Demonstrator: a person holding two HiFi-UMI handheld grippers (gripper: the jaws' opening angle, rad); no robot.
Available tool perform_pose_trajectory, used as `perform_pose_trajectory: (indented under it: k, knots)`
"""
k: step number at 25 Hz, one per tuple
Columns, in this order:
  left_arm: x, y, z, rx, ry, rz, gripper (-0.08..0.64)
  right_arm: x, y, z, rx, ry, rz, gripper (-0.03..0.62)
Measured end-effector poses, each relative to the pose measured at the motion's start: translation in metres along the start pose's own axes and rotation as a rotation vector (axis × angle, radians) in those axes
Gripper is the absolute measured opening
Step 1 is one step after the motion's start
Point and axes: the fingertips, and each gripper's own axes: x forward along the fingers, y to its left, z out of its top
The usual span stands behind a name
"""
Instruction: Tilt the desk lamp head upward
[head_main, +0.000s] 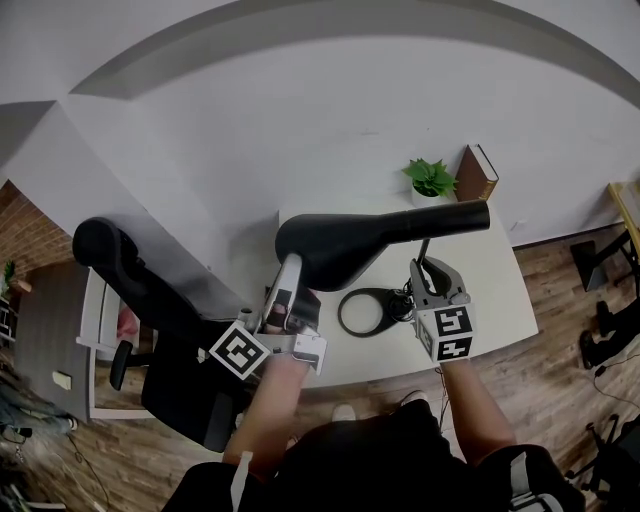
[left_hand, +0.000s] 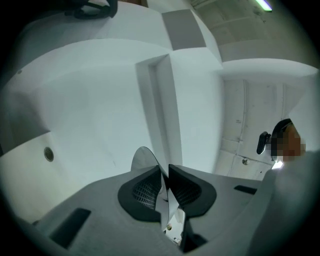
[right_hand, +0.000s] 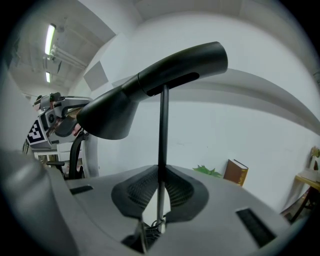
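Black plastic forms the lamp head (head_main: 340, 245), seen in the head view lying roughly level above the white desk (head_main: 495, 290), its wide end at the left gripper (head_main: 288, 268) and its narrow tail beyond the right gripper (head_main: 426, 266). In the left gripper view, the jaws are pinched narrowly on the head's thin rim (left_hand: 142, 159), presumably for lifting. In the right gripper view, the upright stem (right_hand: 163, 125) is clamped, likely so the lamp is steadied; the mouth is aimed down-left.
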Motion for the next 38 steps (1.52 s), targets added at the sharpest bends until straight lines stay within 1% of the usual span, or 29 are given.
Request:
perform_pose_trajectory:
  k: [5, 9, 10, 12, 24, 27, 34, 38]
  knots:
    - [0.008, -0.016, 0.012, 0.103, 0.005, 0.007, 0.044, 0.001, 0.0, -0.001, -0.003, -0.005, 0.002, 0.031]
    - [0.013, -0.022, 0.02, 0.214, 0.025, 0.07, 0.046, 0.0, 0.0, -0.001, 0.006, -0.002, 0.003, 0.031]
    - [0.014, -0.025, 0.021, 0.235, 0.028, 0.076, 0.046, 0.0, 0.0, 0.0, 0.008, -0.003, 0.004, 0.031]
    - [0.018, -0.035, 0.025, 0.285, 0.032, 0.071, 0.046, 0.0, 0.0, 0.0, 0.008, -0.005, 0.007, 0.031]
    - [0.056, -0.097, 0.039, 0.651, 0.044, -0.015, 0.061, 0.0, 0.0, 0.003, 0.006, -0.017, 0.001, 0.029]
    - [0.061, -0.107, 0.038, 0.697, 0.034, -0.042, 0.064, 0.0, 0.001, 0.002, 0.001, -0.015, -0.003, 0.029]
    - [0.072, -0.126, 0.037, 0.767, 0.046, -0.084, 0.066, -0.001, 0.003, 0.001, -0.016, -0.004, -0.019, 0.029]
    - [0.083, -0.138, 0.035, 0.806, 0.062, -0.102, 0.066, 0.001, 0.003, 0.002, -0.057, 0.006, -0.045, 0.034]
